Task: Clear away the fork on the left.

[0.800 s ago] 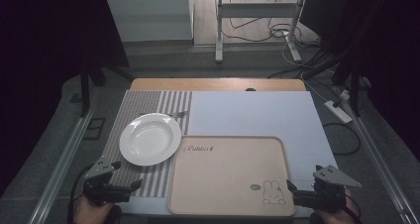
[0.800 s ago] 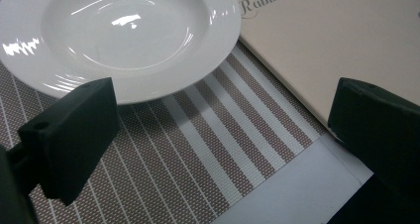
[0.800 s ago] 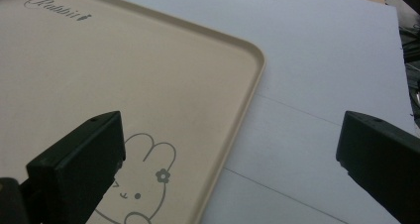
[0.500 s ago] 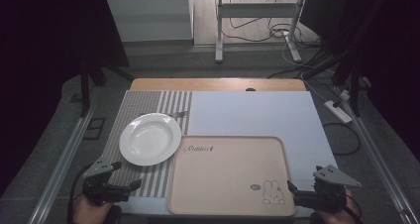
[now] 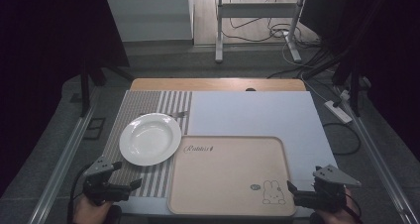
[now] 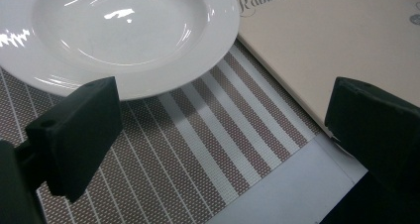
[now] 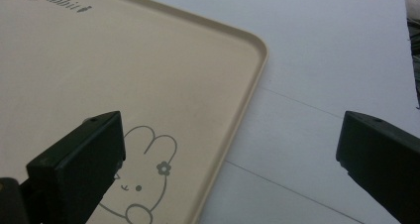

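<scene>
**Plate and tray sit side by side**

A white deep-rimmed plate (image 5: 150, 138) lies upright and empty at left of centre on a striped placemat (image 5: 147, 105). Just right of it, a beige tray (image 5: 231, 177) with rabbit drawing and "Rabbit" lettering lies flat, lower centre.

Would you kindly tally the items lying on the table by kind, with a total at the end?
Round white ceramic plate: 1
Beige rectangular tray with rabbit print: 1
Brown-and-white striped woven placemat: 1
White sheet covering the table: 1
Metal utensil partly hidden behind the plate, kind unclear: 1
Total: 5
</scene>
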`<action>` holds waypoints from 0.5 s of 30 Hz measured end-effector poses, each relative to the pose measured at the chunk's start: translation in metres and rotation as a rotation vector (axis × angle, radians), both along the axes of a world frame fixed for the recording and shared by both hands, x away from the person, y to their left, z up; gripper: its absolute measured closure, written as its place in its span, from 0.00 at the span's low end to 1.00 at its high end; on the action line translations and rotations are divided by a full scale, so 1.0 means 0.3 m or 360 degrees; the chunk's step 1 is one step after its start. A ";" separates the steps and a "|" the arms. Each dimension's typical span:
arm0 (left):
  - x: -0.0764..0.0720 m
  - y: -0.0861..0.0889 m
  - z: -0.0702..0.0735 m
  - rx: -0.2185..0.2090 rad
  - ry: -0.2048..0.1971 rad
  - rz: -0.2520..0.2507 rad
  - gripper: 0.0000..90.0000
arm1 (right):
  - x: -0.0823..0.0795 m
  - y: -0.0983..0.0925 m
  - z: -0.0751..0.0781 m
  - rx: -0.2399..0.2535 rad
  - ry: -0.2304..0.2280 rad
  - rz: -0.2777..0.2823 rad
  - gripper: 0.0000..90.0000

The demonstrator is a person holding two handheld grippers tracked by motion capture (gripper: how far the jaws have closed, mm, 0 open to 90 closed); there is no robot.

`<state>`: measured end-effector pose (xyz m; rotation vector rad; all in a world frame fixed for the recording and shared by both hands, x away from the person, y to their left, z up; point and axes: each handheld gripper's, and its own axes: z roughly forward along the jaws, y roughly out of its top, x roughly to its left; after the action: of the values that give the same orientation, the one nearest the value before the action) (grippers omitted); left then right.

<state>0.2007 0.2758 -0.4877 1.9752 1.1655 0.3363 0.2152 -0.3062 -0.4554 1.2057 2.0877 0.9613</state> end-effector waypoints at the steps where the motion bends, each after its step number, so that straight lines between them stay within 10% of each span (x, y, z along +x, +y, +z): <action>1: 0.001 0.000 0.000 0.0001 0.0007 0.0008 0.03 | 0.000 0.001 0.000 0.0001 0.0005 0.0000 0.00; 15: 0.023 -0.012 0.015 0.0042 0.0005 0.0031 0.00 | 0.018 0.001 -0.004 -0.0017 0.0023 0.0031 0.00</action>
<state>0.2076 0.2722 -0.4833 1.9891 1.1884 0.3608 0.2207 -0.3059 -0.4565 1.1924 2.1165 0.9520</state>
